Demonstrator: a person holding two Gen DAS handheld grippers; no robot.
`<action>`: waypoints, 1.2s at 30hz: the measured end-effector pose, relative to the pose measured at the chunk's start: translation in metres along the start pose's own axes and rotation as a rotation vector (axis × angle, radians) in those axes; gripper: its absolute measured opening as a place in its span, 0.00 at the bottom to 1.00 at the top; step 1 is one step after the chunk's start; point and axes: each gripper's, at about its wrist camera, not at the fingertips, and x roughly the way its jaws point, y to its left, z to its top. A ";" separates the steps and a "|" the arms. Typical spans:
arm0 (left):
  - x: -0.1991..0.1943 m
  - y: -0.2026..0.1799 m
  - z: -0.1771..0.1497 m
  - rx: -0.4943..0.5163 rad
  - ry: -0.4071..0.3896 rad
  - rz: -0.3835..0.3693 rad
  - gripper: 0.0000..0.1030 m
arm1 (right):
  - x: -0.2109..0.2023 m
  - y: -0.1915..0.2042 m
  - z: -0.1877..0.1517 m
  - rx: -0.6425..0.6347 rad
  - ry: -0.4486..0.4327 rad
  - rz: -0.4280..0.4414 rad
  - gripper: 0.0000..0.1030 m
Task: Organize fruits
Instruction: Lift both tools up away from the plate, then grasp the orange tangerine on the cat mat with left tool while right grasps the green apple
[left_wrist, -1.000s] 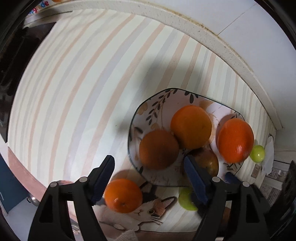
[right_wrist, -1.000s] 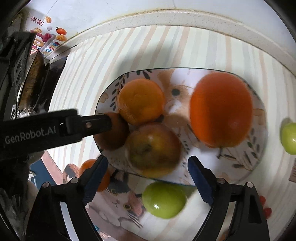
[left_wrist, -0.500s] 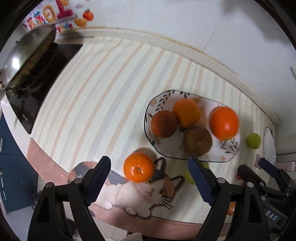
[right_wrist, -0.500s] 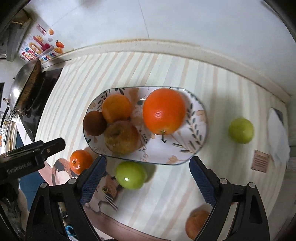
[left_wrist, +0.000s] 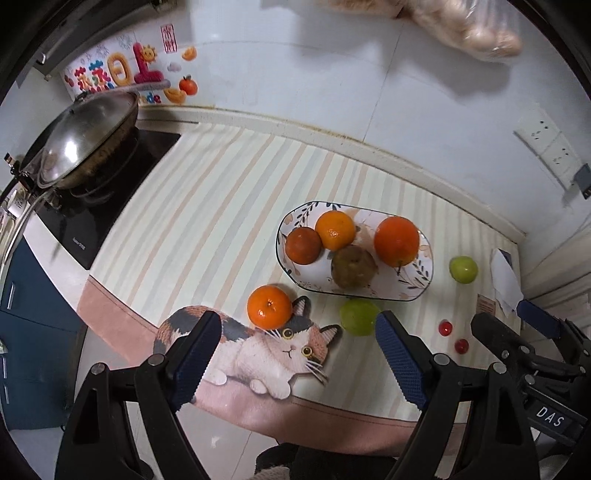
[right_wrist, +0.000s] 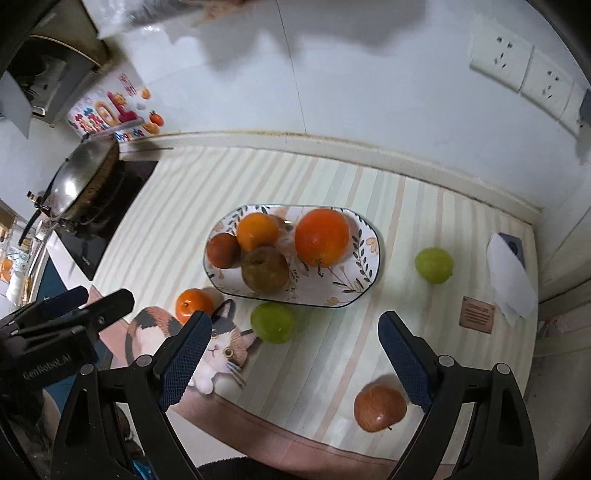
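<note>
A patterned oval plate (left_wrist: 421, 284) (right_wrist: 354, 291) on the striped mat holds a big orange (left_wrist: 396, 240) (right_wrist: 322, 236), a smaller orange (left_wrist: 335, 229), a dark orange fruit (left_wrist: 303, 245) and a brown apple (left_wrist: 353, 266) (right_wrist: 264, 268). Loose on the mat lie a mandarin (left_wrist: 269, 306) (right_wrist: 193, 305), a green apple (left_wrist: 359, 316) (right_wrist: 273, 322) in front of the plate, another green apple (left_wrist: 463, 269) (right_wrist: 433, 265) to its right, and a red apple (right_wrist: 379, 407). My left gripper (left_wrist: 295, 354) and right gripper (right_wrist: 295, 354) are open, empty, high above the counter's front edge.
A wok (left_wrist: 83, 138) sits on the black hob (left_wrist: 96, 218) at the left. Two small red fruits (left_wrist: 445, 328) lie at the right front. A white paper (right_wrist: 511, 284) and a brown tag (right_wrist: 477, 314) lie at the far right. The tiled wall (right_wrist: 332, 74) bounds the back.
Both grippers have pulled back and up from the plate, so the whole counter now shows. The fruits have not moved. Both grippers stay open.
</note>
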 end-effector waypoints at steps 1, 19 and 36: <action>-0.006 0.000 -0.002 0.004 -0.011 0.001 0.83 | -0.007 0.002 -0.003 -0.006 -0.010 -0.003 0.91; -0.051 0.007 -0.028 0.006 -0.049 -0.029 0.83 | -0.068 0.012 -0.036 0.028 -0.059 0.049 0.91; 0.019 0.014 -0.005 0.032 -0.044 0.145 0.85 | 0.014 -0.004 -0.024 0.077 0.013 0.039 0.91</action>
